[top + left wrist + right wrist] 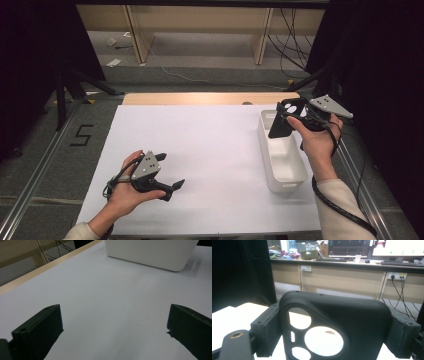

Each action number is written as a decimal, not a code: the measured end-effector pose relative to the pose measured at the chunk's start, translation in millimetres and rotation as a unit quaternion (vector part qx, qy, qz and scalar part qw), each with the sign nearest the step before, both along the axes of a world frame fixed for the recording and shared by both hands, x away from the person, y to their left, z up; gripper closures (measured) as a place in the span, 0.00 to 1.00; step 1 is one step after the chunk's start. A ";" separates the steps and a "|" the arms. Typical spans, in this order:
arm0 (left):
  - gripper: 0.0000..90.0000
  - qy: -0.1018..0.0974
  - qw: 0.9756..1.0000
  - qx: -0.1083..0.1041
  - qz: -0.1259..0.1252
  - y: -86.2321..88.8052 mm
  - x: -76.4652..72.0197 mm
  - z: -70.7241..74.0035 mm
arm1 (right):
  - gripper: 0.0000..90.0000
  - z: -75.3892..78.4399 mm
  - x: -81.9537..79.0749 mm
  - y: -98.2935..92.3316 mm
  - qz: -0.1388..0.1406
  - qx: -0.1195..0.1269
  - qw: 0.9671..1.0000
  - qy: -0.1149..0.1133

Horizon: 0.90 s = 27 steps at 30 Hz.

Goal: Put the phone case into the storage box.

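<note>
From the high view the white table sheet (210,165) carried a white plastic bin (283,162) on its right side. The right gripper (286,119) hovered over the bin's far end, jaws clamped on a black phone case (280,127). Its own view made that clear: the phone case (352,322) with round camera cutouts sat pinched between both jaws. The left gripper (169,172) sat well left of the bin, jaws apart with nothing between them. Its view caught the bin's (150,252) rounded wall.
</note>
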<state>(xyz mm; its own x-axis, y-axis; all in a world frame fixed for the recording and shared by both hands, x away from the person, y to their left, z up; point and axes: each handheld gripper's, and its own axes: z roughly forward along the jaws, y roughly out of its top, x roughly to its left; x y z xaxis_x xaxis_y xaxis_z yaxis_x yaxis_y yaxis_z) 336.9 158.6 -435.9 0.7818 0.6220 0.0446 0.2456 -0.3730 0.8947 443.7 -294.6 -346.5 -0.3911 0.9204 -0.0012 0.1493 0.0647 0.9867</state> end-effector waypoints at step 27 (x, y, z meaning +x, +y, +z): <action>0.00 0.000 1.000 0.001 -0.001 -0.6 0.7 -0.2 | 0.18 -4.4 10.2 2.6 0.000 -0.017 0.999 0.030</action>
<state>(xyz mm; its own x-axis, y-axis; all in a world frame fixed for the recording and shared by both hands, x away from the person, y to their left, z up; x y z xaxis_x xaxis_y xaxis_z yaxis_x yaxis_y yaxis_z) 337.6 158.0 -436.1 0.7836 0.6197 0.0454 0.2451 -0.3753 0.8939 453.9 -292.0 -351.0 -0.3911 0.9203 -0.0084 0.2083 0.0974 0.9732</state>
